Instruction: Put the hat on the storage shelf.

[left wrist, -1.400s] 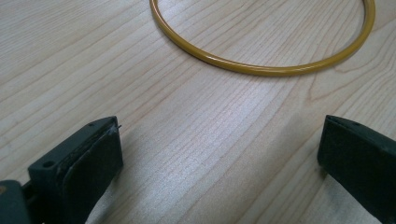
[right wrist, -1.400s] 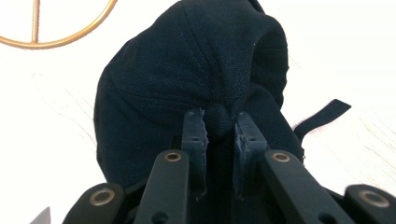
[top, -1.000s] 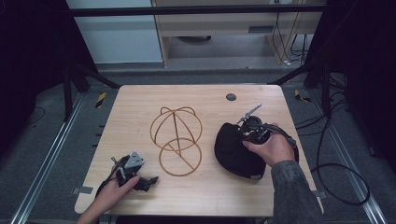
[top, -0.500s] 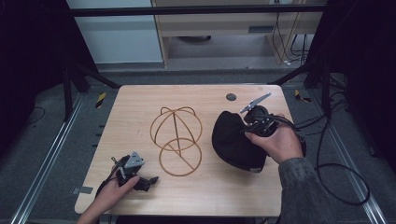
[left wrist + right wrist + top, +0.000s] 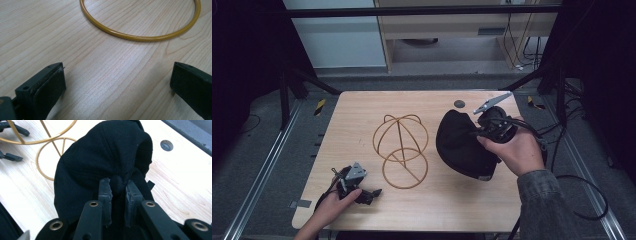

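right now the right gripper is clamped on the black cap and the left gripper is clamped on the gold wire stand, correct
Not quite. The right gripper is clamped on the black cap, but the left gripper holds nothing: the left gripper view shows its jaws wide apart over bare table, short of the gold wire stand.

High view sits above the near edge, looking forward and down over the whole bench (image 5: 362, 105). Left gripper view skims the wood up close; right gripper view looks down closely. All three catch the wire stand (image 5: 401, 150).
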`<state>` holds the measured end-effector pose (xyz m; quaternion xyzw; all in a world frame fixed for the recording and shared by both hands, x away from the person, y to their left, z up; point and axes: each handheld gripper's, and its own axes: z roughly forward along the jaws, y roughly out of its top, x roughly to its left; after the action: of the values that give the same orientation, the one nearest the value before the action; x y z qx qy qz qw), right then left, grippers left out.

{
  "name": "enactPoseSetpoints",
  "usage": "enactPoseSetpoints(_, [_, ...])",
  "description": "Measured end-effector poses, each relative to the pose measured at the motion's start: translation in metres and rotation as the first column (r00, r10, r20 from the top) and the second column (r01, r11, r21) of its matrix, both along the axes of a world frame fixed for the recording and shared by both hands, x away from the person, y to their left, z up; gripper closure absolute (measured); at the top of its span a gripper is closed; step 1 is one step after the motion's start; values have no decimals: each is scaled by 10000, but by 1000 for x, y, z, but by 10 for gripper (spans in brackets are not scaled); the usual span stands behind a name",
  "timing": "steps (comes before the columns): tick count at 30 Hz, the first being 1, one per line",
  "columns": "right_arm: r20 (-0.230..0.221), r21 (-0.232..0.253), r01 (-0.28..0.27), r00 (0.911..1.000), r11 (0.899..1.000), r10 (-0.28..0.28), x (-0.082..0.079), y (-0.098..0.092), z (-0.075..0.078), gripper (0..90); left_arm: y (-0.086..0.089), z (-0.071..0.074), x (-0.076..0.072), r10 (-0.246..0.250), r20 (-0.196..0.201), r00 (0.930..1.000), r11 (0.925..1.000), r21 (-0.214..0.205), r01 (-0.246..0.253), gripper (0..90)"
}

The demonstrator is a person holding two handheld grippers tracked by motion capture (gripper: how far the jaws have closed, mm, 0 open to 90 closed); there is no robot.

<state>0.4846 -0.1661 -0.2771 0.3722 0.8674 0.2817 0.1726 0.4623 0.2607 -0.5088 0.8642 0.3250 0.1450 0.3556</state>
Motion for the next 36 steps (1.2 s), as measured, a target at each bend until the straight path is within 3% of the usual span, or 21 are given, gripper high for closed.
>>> enactPoseSetpoints(21, [918, 941, -57, 9958, 9955, -30, -19, -7, 52, 786, 0, 0, -1, 86, -3, 10000, 10000, 8, -86, 0])
enactPoseSetpoints(36, [1389, 1184, -520, 9897, 9916, 353, -24, 13, 88, 787, 0, 0, -1, 122, -2, 9999, 9999, 15, -122, 0])
